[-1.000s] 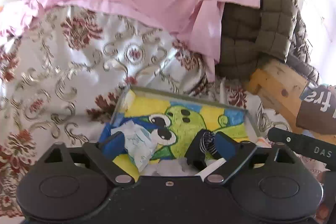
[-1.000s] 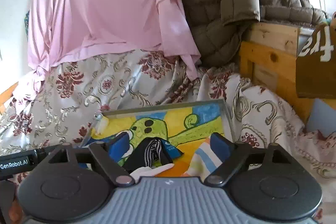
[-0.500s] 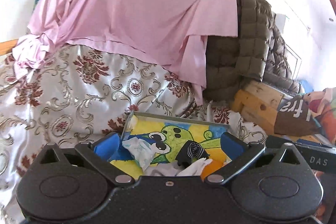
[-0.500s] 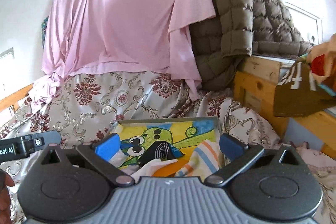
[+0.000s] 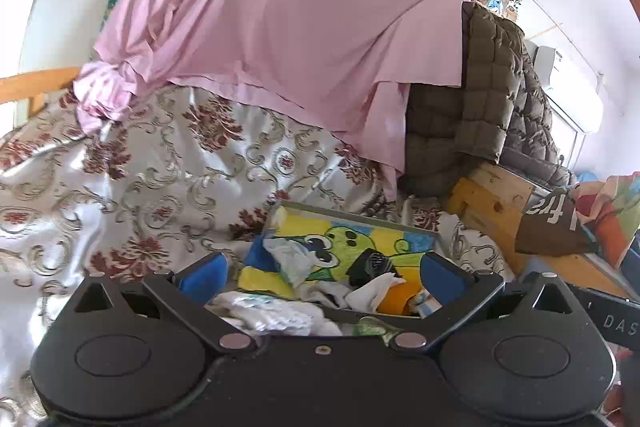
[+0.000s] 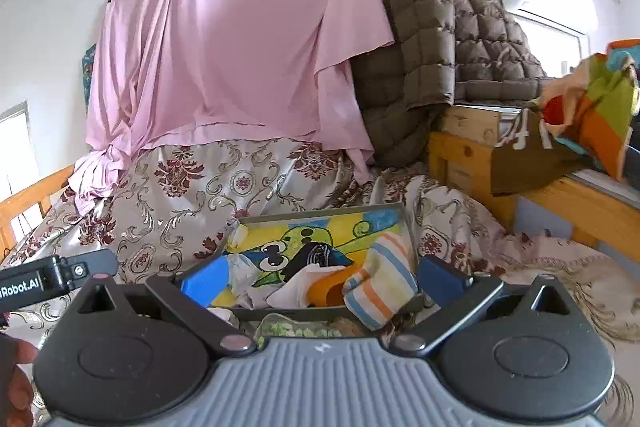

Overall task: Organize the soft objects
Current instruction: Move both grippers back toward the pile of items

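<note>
Soft items [image 5: 296,263] in cartoon tray [image 5: 360,223]

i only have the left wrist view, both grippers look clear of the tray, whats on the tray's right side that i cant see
Observer: A striped sock with orange, blue and yellow bands lies at the right end of the tray, draped over its near edge.
Operator: anything under it
Observer: An orange piece sits just to its left, beside a white cloth.
Operator: is the right gripper holding anything
Observer: No. The right gripper is open, with nothing between its fingers.
Operator: whats right of the bed
Observer: A fringed cream cloth lies below the wooden shelf.
</note>
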Motion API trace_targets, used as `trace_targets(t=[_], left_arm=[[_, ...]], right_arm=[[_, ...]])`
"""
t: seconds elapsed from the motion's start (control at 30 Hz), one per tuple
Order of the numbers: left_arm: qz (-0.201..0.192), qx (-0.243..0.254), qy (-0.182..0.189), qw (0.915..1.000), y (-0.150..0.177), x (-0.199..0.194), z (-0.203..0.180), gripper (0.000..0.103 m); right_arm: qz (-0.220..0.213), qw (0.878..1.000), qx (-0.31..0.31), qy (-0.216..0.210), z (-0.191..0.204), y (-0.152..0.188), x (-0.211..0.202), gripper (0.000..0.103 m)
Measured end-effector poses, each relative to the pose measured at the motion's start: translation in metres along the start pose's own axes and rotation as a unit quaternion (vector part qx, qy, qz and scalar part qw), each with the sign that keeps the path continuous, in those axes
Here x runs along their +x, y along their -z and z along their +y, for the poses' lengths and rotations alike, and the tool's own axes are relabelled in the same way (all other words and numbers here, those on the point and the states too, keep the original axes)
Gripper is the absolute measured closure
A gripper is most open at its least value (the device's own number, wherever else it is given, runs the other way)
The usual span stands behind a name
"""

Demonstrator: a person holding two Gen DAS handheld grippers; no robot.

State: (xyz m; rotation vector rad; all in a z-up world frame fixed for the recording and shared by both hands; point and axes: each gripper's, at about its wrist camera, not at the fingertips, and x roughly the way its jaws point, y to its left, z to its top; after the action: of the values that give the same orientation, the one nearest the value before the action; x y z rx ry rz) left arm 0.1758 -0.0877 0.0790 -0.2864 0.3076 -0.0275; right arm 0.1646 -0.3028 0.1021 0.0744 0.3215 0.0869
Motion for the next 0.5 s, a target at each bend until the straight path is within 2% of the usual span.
trace_targets(t=[0.1,0.3,0.5], left_arm=[[-0.018,-0.009,-0.024,0.9995,0.011,-0.019,0.004,0.001],[-0.009,0.013,-0.028,0.9995,0.037,-0.046,0.009,0.001],[0.003,0.031,-0.040,0.9987,0.061,-0.064,0.023,0.001]], right_arm=[[-0.002,1.000,0.005,0.013,0.002,0.011,-0.013,0.000],[-0.003,0.999,0.019,0.028,0.010,0.046,-0.036,0.000],[0.015,0.999,0.034,0.032,0.016,0.079,-0.045,0.000]])
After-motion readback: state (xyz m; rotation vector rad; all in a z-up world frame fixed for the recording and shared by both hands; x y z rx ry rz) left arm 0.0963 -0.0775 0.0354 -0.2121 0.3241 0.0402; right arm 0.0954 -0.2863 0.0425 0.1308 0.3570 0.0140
